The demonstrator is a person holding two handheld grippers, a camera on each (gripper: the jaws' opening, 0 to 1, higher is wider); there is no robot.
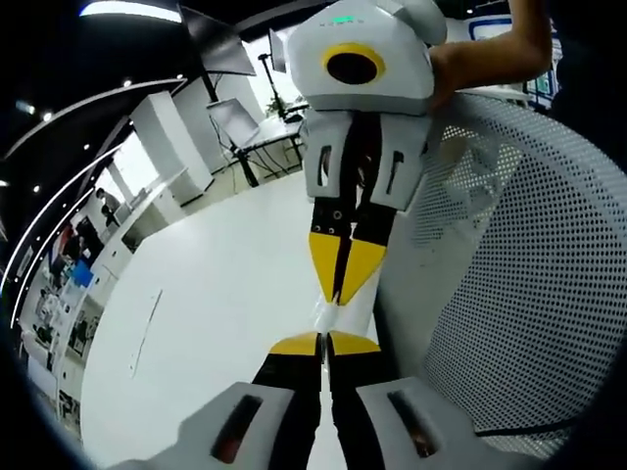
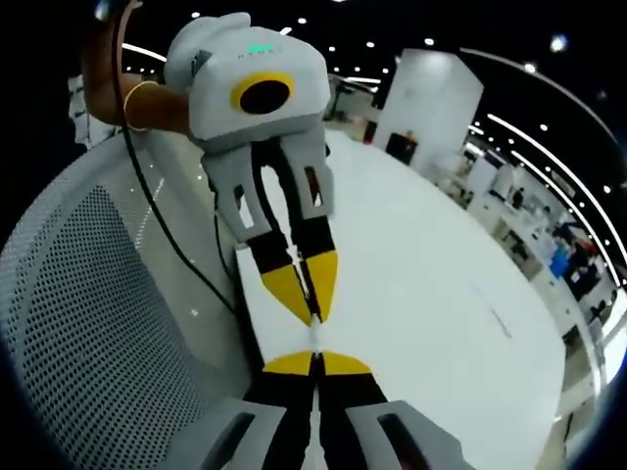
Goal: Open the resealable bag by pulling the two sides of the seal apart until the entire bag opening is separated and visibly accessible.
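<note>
The resealable bag [image 1: 328, 315] appears as a thin clear sliver stretched between the two grippers, seen edge-on; its body is hard to make out. My left gripper [image 1: 324, 338] rises from the bottom of the left gripper view, its yellow-tipped jaws shut on the sliver. The right gripper [image 1: 338, 294] comes down from above, tip to tip with it, also shut. In the right gripper view my right gripper [image 2: 316, 357] pinches the bag [image 2: 315, 336] from below, and the left gripper [image 2: 313, 311] pinches it from above.
A white perforated chair back [image 1: 519, 255] [image 2: 88, 323] curves close beside the grippers. Below lies a white table [image 1: 216, 294] [image 2: 441, 294]. A black cable [image 2: 167, 225] hangs by the chair. A person's arm [image 1: 490, 49] [image 2: 127, 103] holds each gripper. Shelves and people stand far off.
</note>
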